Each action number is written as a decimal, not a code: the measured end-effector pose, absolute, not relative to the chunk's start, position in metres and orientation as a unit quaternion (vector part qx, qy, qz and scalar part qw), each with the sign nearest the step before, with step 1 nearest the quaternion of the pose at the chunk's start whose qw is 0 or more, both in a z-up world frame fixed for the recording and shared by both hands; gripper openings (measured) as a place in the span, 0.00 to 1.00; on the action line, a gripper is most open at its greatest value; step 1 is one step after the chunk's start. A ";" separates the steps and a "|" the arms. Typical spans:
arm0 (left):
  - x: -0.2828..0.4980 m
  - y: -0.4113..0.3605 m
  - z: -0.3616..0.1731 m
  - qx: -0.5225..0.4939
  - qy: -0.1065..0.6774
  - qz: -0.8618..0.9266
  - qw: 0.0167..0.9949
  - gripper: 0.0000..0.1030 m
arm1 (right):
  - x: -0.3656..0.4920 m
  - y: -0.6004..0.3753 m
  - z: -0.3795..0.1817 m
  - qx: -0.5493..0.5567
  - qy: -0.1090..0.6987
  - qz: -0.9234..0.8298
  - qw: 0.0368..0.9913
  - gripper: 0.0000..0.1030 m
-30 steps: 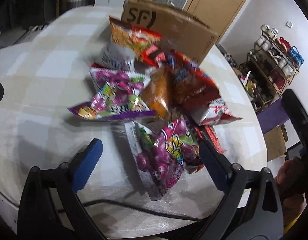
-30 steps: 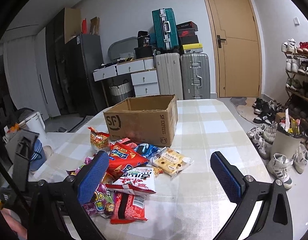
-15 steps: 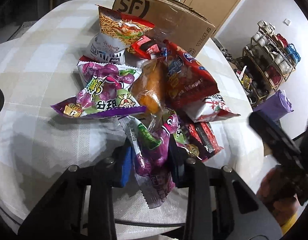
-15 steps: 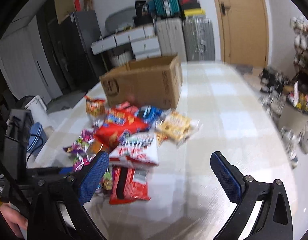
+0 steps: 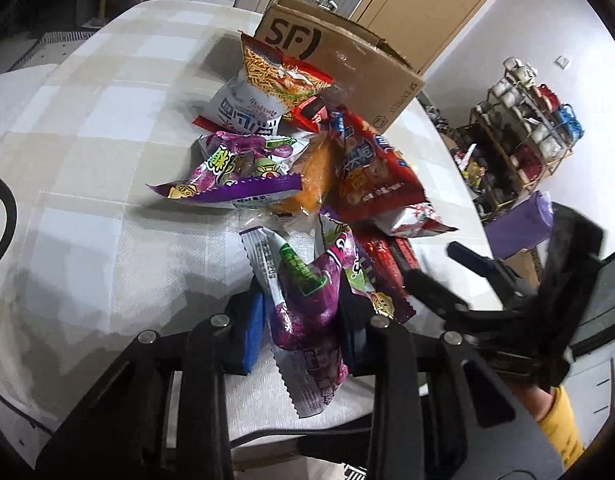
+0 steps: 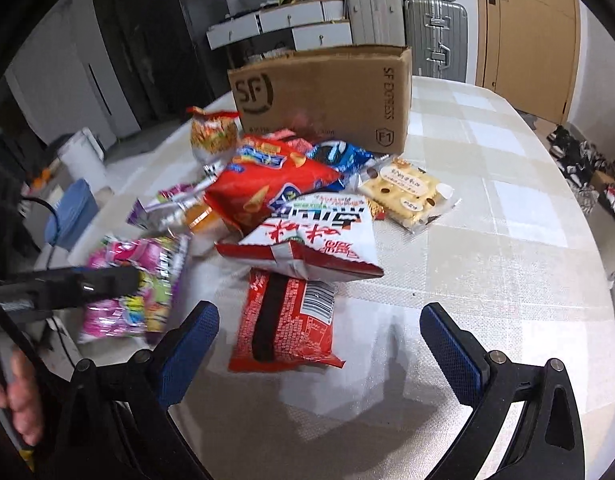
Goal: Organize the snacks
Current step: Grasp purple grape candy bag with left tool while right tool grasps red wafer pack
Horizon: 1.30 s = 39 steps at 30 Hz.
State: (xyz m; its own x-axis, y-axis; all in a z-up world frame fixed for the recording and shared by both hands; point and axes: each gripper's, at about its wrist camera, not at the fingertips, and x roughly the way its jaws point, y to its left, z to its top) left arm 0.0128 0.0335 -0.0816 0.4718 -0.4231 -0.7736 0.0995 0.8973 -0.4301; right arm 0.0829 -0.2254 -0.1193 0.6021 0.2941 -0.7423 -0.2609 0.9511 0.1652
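HANDLING: your left gripper [image 5: 301, 312] pinches the purple crinkly foil candy bag [image 5: 307, 300] mid-body at the table's [image 5: 107, 152] near edge; light, soft, slippery, so grip the flat seal | RIGHT: right gripper [image 6: 319, 344] spread above the red packet [image 6: 285, 320] | CHANGE: left jaws just closed on it; bag seems lifted, though blurred.

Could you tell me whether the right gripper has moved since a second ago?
Yes. The right gripper has dipped toward the table; the cardboard box now sits higher in its view.
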 end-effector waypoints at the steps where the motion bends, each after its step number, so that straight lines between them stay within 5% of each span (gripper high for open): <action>1: 0.011 0.035 -0.080 -0.167 0.488 -0.160 0.841 0.27 | 0.084 -0.224 -0.120 0.018 0.422 0.156 0.893 1.00; 8: -0.001 0.043 -0.073 -0.181 0.484 -0.185 0.836 0.27 | 0.091 -0.211 -0.131 -0.021 0.434 0.145 0.889 0.94; 11: -0.003 0.045 -0.069 -0.185 0.480 -0.188 0.837 0.27 | 0.093 -0.204 -0.136 -0.035 0.441 0.152 0.884 0.79; 17: -0.004 0.058 -0.063 -0.208 0.473 -0.191 0.835 0.27 | 0.095 -0.196 -0.141 -0.055 0.436 0.146 0.886 0.77; 22: -0.004 0.070 -0.061 -0.231 0.471 -0.194 0.829 0.27 | 0.092 -0.193 -0.138 -0.060 0.427 0.155 0.889 0.52; 39: -0.001 0.073 -0.062 -0.237 0.474 -0.185 0.828 0.27 | 0.082 -0.203 -0.130 -0.012 0.430 0.201 0.880 0.48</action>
